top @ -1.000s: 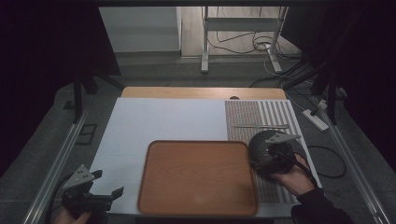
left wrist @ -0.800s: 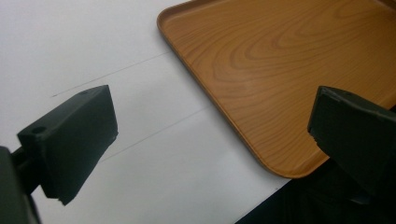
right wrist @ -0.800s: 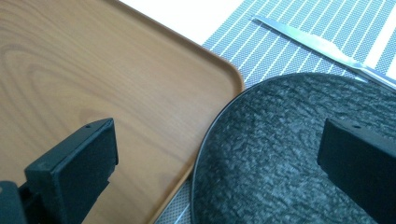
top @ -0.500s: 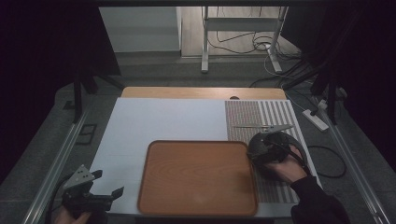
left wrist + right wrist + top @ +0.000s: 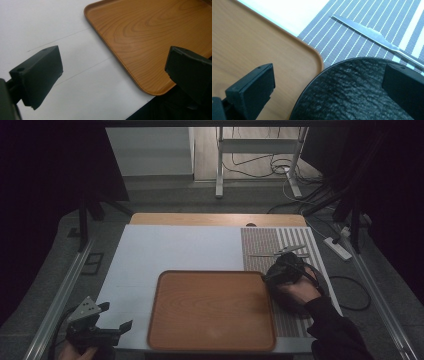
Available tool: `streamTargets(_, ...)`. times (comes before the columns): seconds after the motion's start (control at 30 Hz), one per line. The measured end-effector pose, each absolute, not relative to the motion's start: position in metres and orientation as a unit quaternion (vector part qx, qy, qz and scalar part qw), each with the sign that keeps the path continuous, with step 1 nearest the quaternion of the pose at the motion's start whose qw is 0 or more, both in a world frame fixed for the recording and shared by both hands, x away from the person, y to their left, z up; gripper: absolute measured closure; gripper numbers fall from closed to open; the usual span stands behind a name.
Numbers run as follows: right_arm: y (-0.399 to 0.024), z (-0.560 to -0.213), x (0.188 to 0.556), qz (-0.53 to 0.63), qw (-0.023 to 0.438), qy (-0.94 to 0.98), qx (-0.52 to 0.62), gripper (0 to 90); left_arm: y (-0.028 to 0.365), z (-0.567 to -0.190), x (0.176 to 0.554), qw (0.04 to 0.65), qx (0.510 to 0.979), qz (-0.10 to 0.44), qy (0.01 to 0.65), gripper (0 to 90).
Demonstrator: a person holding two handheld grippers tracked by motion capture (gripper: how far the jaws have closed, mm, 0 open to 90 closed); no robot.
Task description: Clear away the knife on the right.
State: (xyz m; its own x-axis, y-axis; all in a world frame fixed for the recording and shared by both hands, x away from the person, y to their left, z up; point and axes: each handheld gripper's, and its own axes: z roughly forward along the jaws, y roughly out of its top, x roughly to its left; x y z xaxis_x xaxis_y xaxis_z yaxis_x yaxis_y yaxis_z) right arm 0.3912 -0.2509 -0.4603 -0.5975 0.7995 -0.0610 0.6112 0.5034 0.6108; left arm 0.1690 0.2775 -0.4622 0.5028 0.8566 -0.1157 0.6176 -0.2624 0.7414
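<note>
Wooden tray [image 5: 211, 312] sits between both open grippers; black plate [image 5: 352, 92] overlaps striped mat [image 5: 290, 245] beside knife [image 5: 374, 40].

The black plate [image 5: 352, 92] beside the tray [image 5: 262, 47] runs off the bottom of the right gripper view, and the knife [image 5: 372, 33] leaves past the plate's right. From above, the hand [image 5: 295, 292] covers most of the plate.

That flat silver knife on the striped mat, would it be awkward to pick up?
Probably. The knife lies flat on the striped mat, so jaws would get little edge to pinch. Its polished metal looks smooth and may slip. It looks thin and rigid, so it should stay straight, and pushed, it would likely slide rather than roll.
</note>
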Motion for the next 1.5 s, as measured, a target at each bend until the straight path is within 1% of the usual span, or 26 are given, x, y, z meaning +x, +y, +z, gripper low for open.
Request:
streamTargets(0.33, -0.245, -0.466, 0.414, 0.263, 0.177, 0.851, 0.419, 0.0, 0.278, -0.462, 0.169, 0.382, 0.778, 0.156, 0.473, 1.7)
streamTargets(0.9, -0.248, -0.479, 0.448, 0.228, 0.158, 0.860, 0.429, 0.9, 0.278, -0.462, 0.169, 0.382, 0.779, 0.156, 0.472, 1.7)
streamTargets(1.0, -0.248, -0.479, 0.454, 0.225, 0.153, 0.865, 0.422, 7.5, 0.278, -0.462, 0.169, 0.381, 0.780, 0.157, 0.472, 1.7)
streamTargets(1.03, -0.248, -0.479, 0.456, 0.226, 0.152, 0.866, 0.419, 12.1, 0.278, -0.462, 0.169, 0.380, 0.780, 0.157, 0.472, 1.7)
streamTargets(1.07, -0.248, -0.479, 0.458, 0.228, 0.145, 0.868, 0.416, 18.8, 0.278, -0.462, 0.169, 0.380, 0.780, 0.157, 0.472, 1.7)
streamTargets(1.13, -0.246, -0.479, 0.462, 0.233, 0.138, 0.870, 0.412, 24.7, 0.277, -0.462, 0.169, 0.380, 0.780, 0.157, 0.472, 1.7)
streamTargets(1.2, -0.244, -0.479, 0.466, 0.231, 0.141, 0.872, 0.407, 34.4, 0.277, -0.462, 0.169, 0.380, 0.780, 0.157, 0.471, 1.7)
streamTargets(1.23, -0.243, -0.479, 0.467, 0.230, 0.141, 0.875, 0.403, 37.2, 0.277, -0.462, 0.169, 0.379, 0.781, 0.157, 0.471, 1.7)
streamTargets(1.3, -0.241, -0.479, 0.472, 0.225, 0.132, 0.882, 0.393, 50.7, 0.277, -0.462, 0.169, 0.379, 0.781, 0.158, 0.471, 1.7)
streamTargets(1.37, -0.240, -0.481, 0.478, 0.221, 0.103, 0.888, 0.391, 59.3, 0.277, -0.462, 0.169, 0.379, 0.781, 0.158, 0.471, 1.7)
streamTargets(1.5, -0.239, -0.486, 0.488, 0.218, 0.083, 0.896, 0.379, 82.0, 0.277, -0.462, 0.169, 0.378, 0.782, 0.158, 0.470, 1.7)
